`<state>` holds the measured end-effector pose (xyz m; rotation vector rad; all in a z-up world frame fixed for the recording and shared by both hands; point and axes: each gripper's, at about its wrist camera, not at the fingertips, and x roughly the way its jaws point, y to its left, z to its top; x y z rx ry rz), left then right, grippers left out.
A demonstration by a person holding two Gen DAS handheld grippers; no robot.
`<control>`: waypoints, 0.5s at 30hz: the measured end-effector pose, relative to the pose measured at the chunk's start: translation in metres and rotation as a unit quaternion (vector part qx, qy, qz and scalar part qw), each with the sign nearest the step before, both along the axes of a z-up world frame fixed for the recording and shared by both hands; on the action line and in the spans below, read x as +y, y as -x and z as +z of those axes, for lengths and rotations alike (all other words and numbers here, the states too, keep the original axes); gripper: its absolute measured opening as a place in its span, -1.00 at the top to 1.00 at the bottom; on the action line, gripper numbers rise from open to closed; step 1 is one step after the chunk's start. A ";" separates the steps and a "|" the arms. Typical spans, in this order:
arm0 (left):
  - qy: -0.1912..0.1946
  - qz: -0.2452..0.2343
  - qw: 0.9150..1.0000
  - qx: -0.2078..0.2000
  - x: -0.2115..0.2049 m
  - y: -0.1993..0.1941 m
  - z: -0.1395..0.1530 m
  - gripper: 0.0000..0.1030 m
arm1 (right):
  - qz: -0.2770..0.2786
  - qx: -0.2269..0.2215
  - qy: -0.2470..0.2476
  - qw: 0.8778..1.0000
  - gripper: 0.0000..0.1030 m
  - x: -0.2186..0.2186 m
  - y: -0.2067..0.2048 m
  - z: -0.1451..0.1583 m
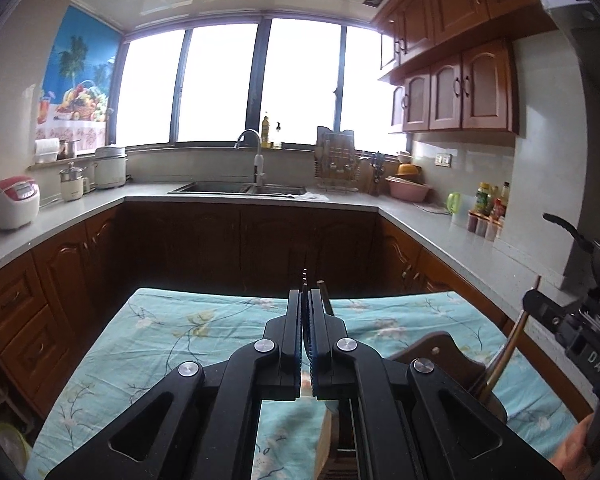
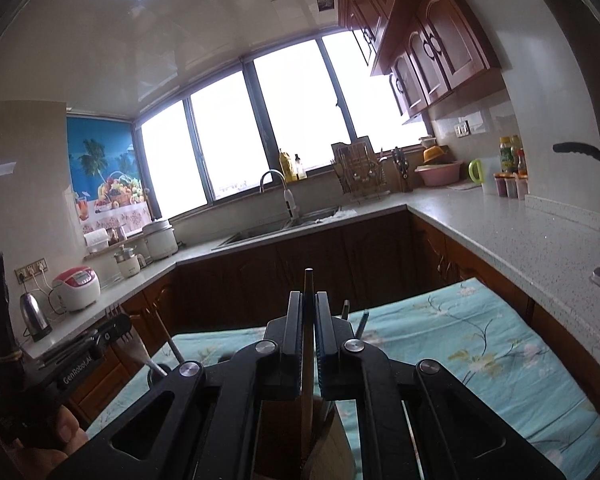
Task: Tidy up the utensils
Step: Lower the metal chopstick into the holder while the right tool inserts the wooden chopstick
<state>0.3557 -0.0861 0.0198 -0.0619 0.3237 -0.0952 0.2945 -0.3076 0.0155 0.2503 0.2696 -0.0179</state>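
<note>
My left gripper (image 1: 305, 296) is shut on a thin utensil whose dark toothed tip (image 1: 304, 276) sticks out above the fingers; in the right wrist view (image 2: 120, 330) it shows as a fork. My right gripper (image 2: 309, 300) is shut on a wooden utensil handle (image 2: 308, 344) that runs down into a wooden holder (image 2: 320, 444) just below it. The right gripper also shows at the right edge of the left wrist view (image 1: 540, 304), holding the same wooden handle (image 1: 508, 348) over the holder (image 1: 440, 348). Other handles (image 2: 354, 320) stand in the holder.
A table with a turquoise floral cloth (image 1: 180, 344) lies under both grippers. Beyond it are dark cabinets, a counter with a sink (image 1: 240, 189), a utensil rack (image 1: 336, 164), rice cookers (image 1: 14, 202) and condiment bottles (image 1: 488, 208). A pan handle (image 1: 568, 232) juts in at right.
</note>
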 end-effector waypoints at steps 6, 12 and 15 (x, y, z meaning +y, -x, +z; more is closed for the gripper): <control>-0.042 -0.039 0.998 0.009 0.007 0.003 -0.007 0.97 | 0.006 0.004 0.012 1.000 0.90 0.004 0.006 0.001; -0.067 -0.037 0.997 0.024 0.010 -0.003 -0.006 0.97 | 0.014 0.010 0.012 1.000 0.90 0.003 0.004 0.006; -0.070 -0.037 0.997 0.025 0.009 -0.003 0.002 0.96 | 0.014 0.011 0.011 1.000 0.90 0.002 0.004 0.005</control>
